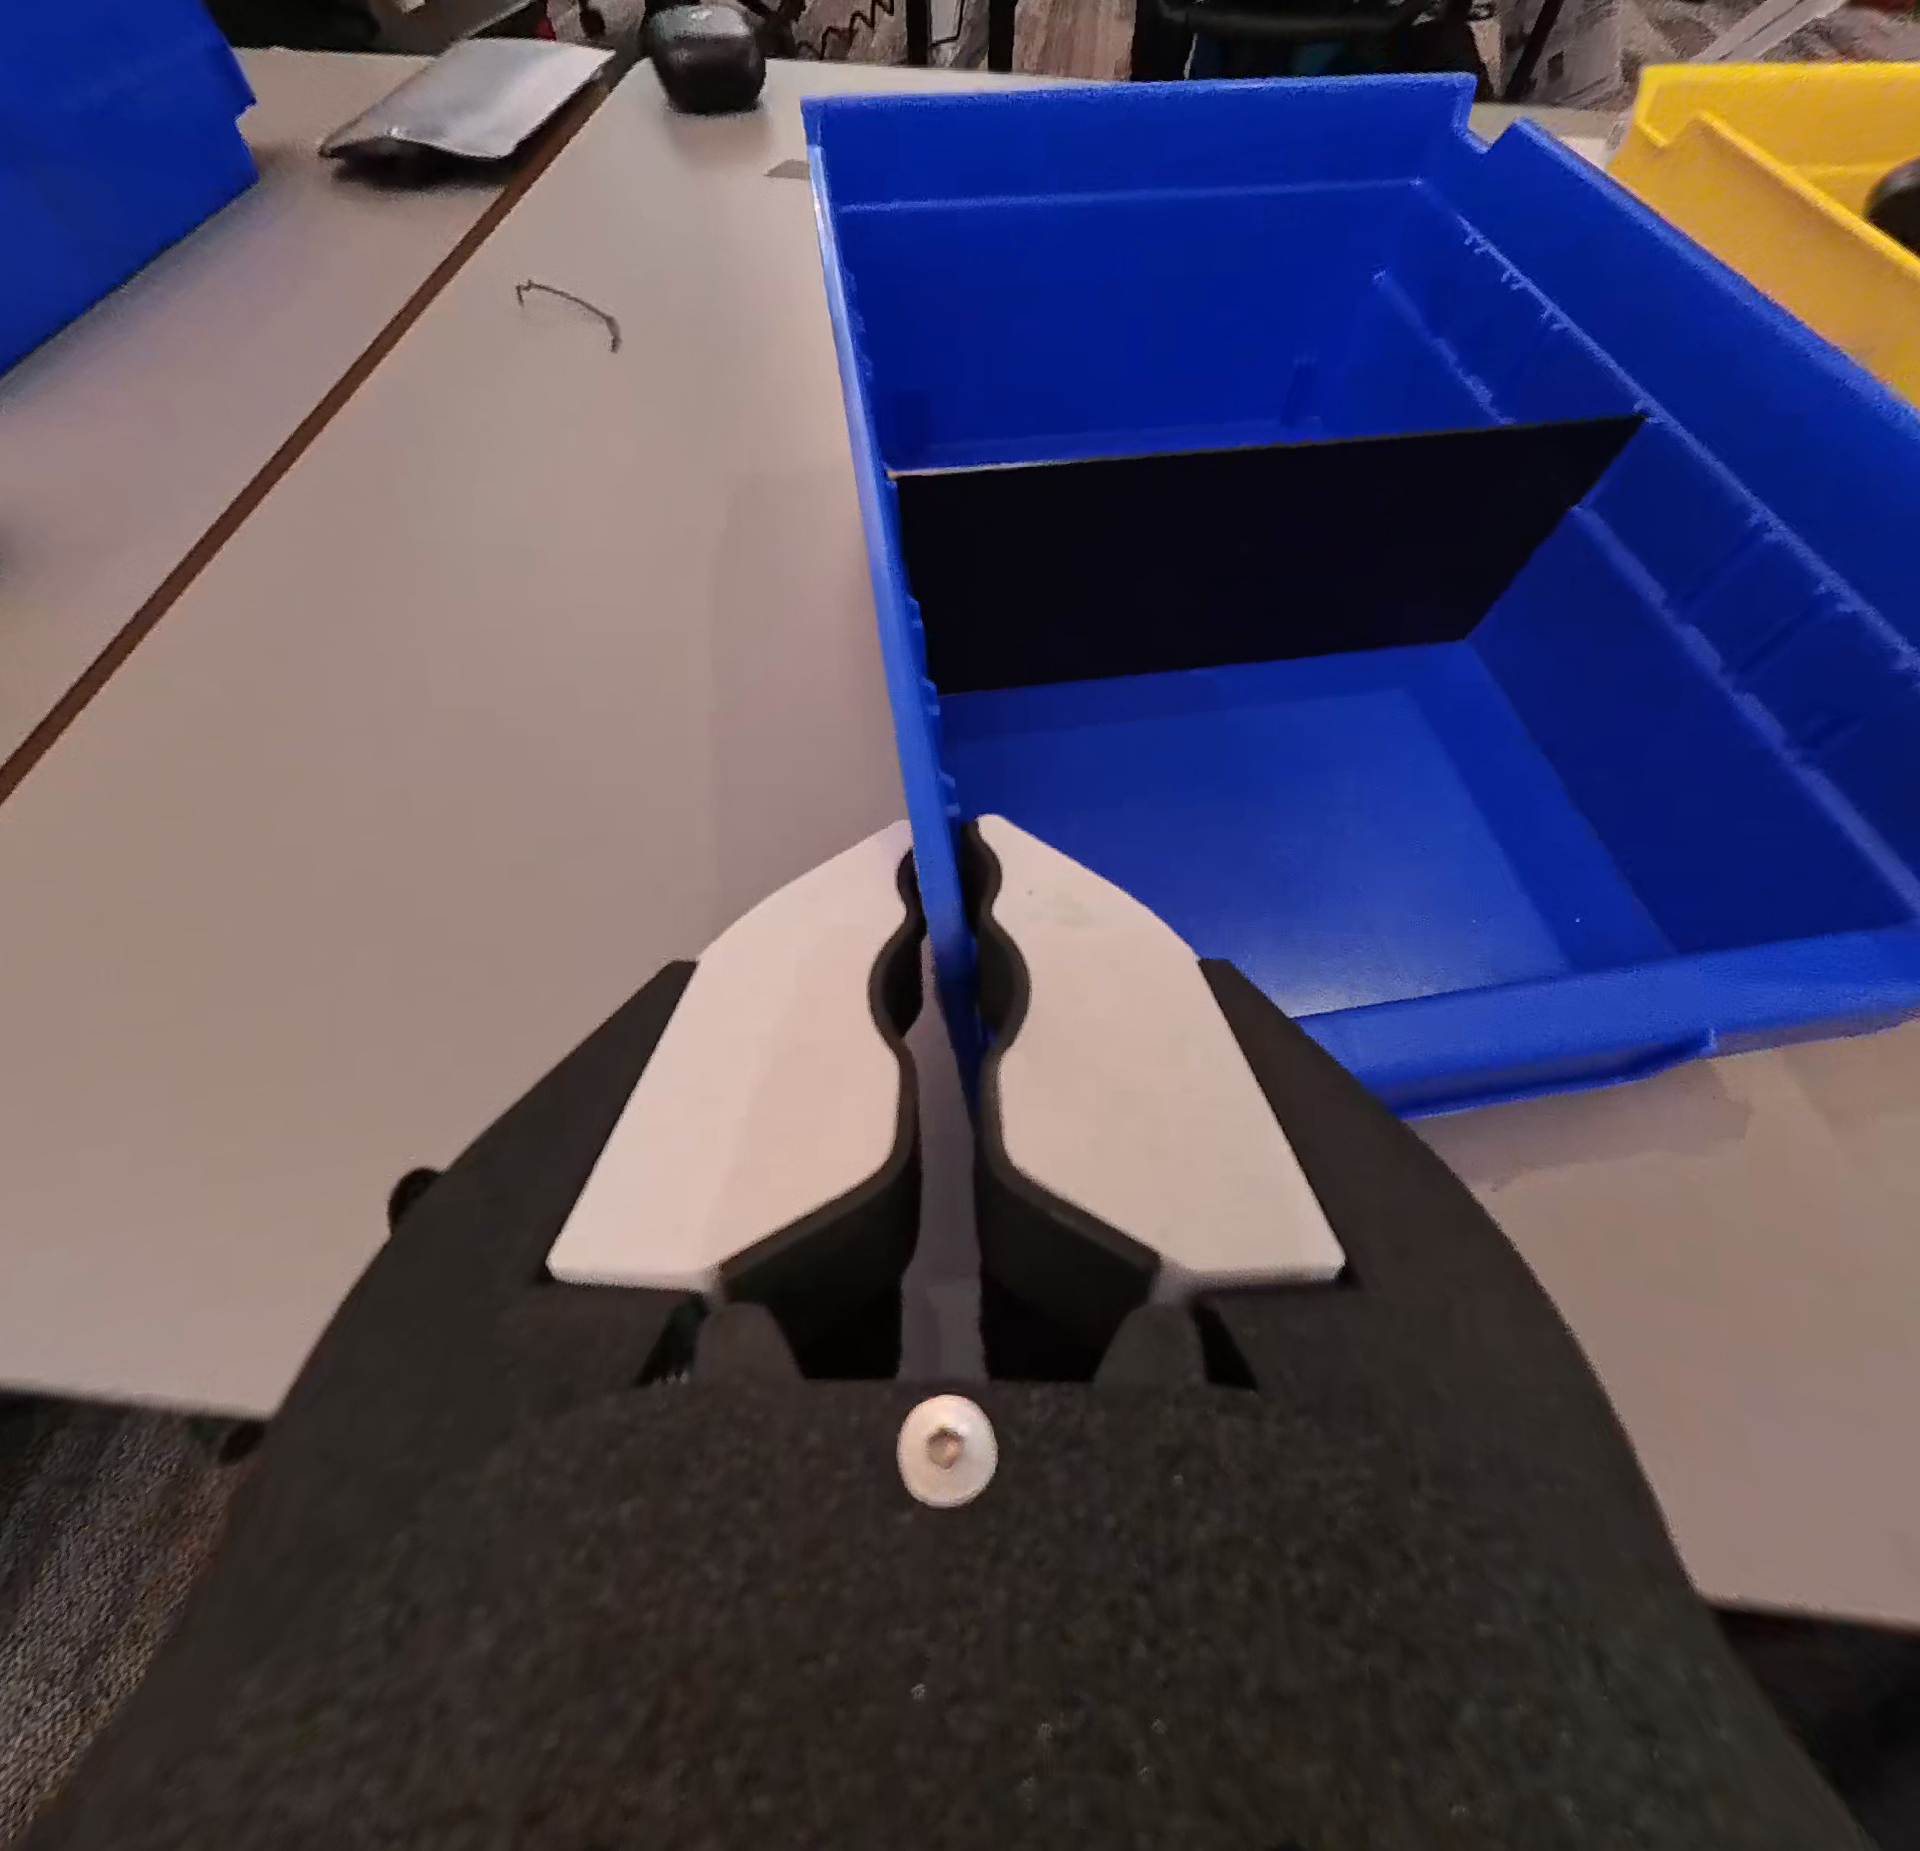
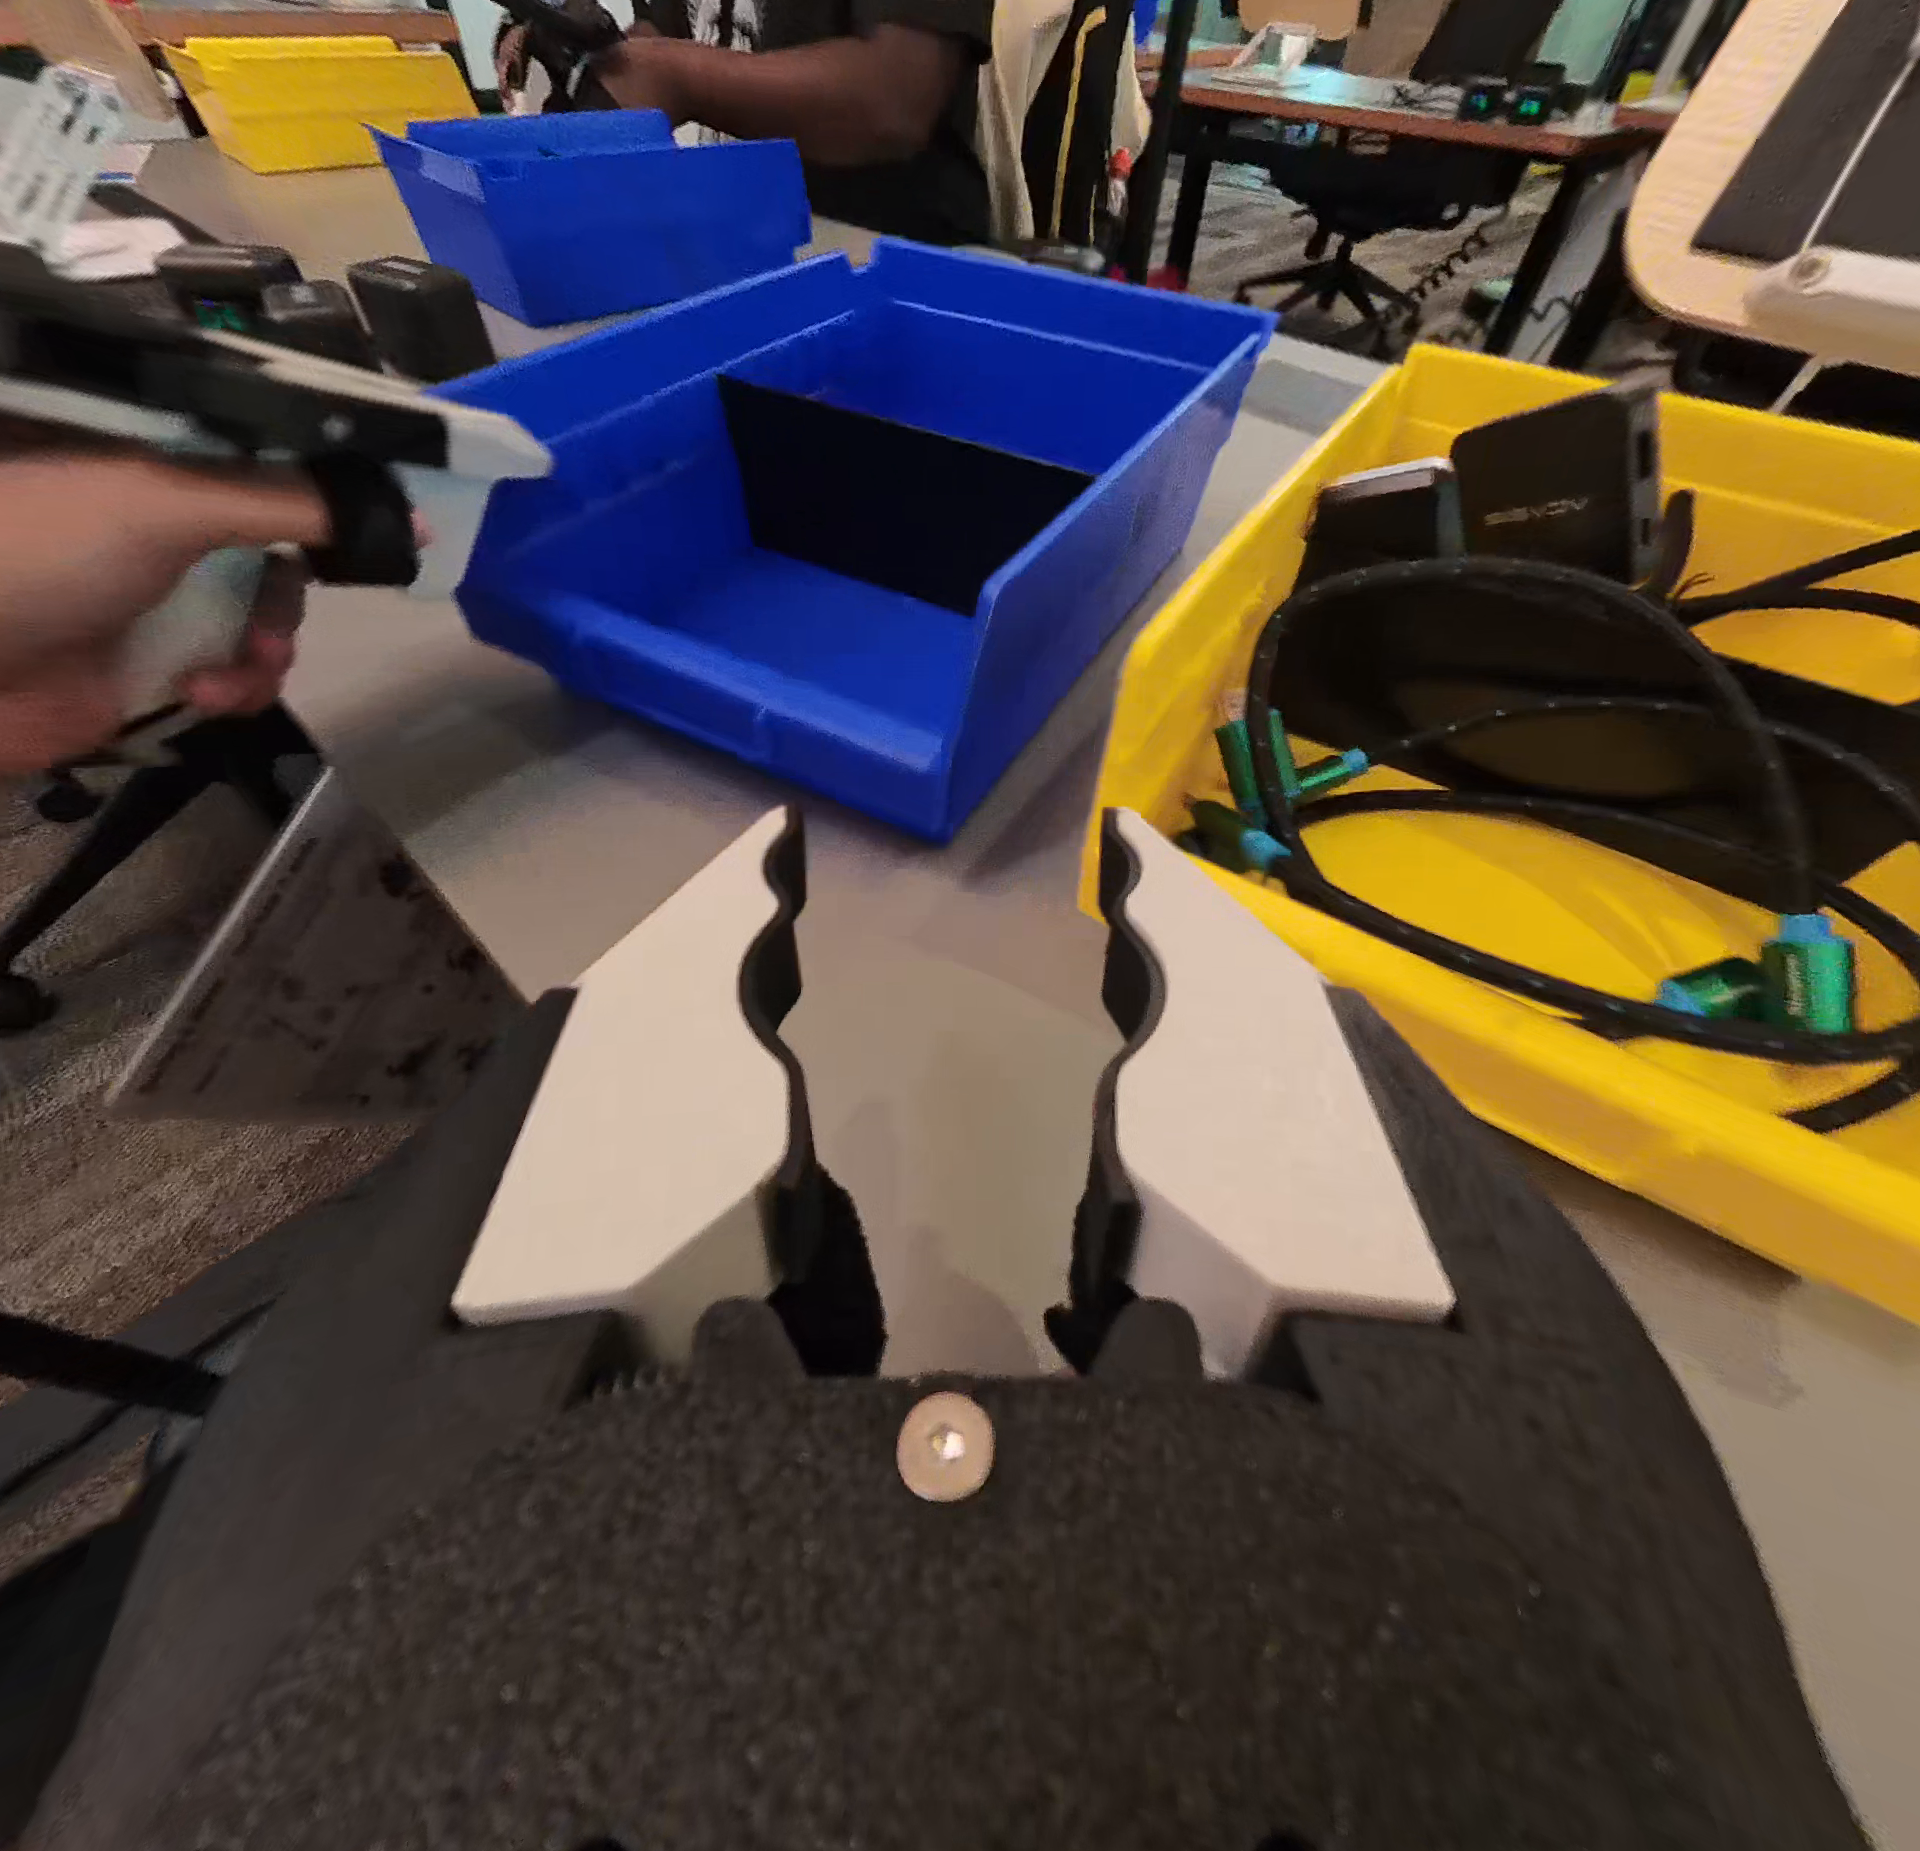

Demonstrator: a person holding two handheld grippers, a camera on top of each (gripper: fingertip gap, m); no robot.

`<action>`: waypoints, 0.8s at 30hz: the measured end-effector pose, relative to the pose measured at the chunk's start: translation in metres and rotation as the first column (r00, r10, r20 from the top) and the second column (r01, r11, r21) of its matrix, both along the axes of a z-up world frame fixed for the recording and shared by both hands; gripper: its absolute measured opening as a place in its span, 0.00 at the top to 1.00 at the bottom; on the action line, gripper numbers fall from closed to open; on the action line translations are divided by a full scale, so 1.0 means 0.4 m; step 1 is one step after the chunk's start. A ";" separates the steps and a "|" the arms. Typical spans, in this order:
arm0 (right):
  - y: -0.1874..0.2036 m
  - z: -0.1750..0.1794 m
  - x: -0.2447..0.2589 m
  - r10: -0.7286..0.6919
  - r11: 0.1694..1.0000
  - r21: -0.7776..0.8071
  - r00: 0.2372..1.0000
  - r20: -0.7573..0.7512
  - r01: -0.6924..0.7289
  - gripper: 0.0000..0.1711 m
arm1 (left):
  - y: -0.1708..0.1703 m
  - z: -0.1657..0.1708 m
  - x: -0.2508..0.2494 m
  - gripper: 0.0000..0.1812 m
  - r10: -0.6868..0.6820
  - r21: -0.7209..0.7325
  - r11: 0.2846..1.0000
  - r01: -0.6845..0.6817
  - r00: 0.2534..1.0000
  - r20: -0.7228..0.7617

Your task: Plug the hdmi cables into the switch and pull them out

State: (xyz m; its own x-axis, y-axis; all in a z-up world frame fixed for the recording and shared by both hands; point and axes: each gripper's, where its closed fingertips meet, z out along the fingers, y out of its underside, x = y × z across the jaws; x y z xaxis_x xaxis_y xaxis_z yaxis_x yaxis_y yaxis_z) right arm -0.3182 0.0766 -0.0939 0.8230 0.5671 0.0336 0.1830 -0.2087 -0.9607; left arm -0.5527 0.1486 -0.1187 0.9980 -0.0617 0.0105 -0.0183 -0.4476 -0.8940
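My left gripper (image 1: 943, 845) is shut on the left wall of an empty blue bin (image 1: 1247, 575) with a black divider (image 1: 1226, 554). In the right wrist view the same bin (image 2: 862, 648) stands mid-table with the left gripper (image 2: 488, 471) at its left wall. My right gripper (image 2: 951, 845) is open and empty over the table. To its right a yellow bin (image 2: 1455, 1084) holds black HDMI cables (image 2: 1538, 866) with green plugs (image 2: 1808, 980) and a black switch box (image 2: 1558, 492).
A second blue bin (image 2: 592, 212) and another yellow bin (image 2: 312, 97) stand farther back. A person stands behind the table. Black devices (image 2: 416, 315) sit at the left. A black pouch (image 1: 468, 102) and a small dark case (image 1: 704, 61) lie on the grey table (image 1: 520, 762).
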 end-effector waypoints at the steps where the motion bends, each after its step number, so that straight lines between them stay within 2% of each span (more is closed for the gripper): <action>1: 0.012 -0.005 -0.023 -0.010 1.000 -0.021 1.000 -0.009 0.010 0.67 | -0.025 0.000 0.001 0.98 0.003 0.003 1.000 -0.003 1.000 -0.002; 3: 0.039 -0.020 -0.064 -0.031 0.998 -0.059 0.999 -0.017 0.030 0.67 | -0.069 -0.001 0.004 0.98 0.006 0.008 1.000 -0.005 1.000 -0.017; 7: 0.087 -0.071 -0.123 -0.036 0.996 -0.081 0.997 0.067 0.042 0.71 | -0.135 -0.001 0.015 0.97 0.000 0.013 1.000 0.000 1.000 -0.022; 9: 0.108 -0.085 -0.120 -0.089 0.993 -0.072 0.991 0.095 0.096 0.85 | -0.157 -0.001 0.018 0.97 0.000 0.011 1.000 0.001 1.000 -0.019; 11: 0.112 -0.080 -0.119 -0.098 0.993 -0.058 0.991 0.090 0.104 0.92 | -0.180 0.000 0.004 0.97 0.044 0.000 0.999 -0.044 0.997 -0.071; 15: 0.103 -0.067 -0.120 -0.085 0.990 -0.107 0.996 0.034 0.088 0.97 | -0.238 0.059 0.017 0.98 0.116 0.086 0.991 -0.103 0.981 -0.157; 17: 0.097 -0.029 -0.119 -0.077 0.995 -0.063 0.997 0.008 0.077 0.98 | -0.263 0.098 0.024 0.98 0.160 0.150 0.979 -0.136 0.974 -0.160; 20: 0.093 0.076 -0.108 -0.081 0.995 0.066 0.997 -0.001 0.081 0.98 | -0.272 0.183 0.037 0.98 0.206 0.260 0.952 -0.162 0.966 -0.155; 24: 0.106 0.240 -0.011 -0.145 0.971 0.192 0.989 -0.020 0.146 0.98 | -0.215 0.331 0.137 0.98 0.153 0.364 0.927 -0.088 0.976 -0.153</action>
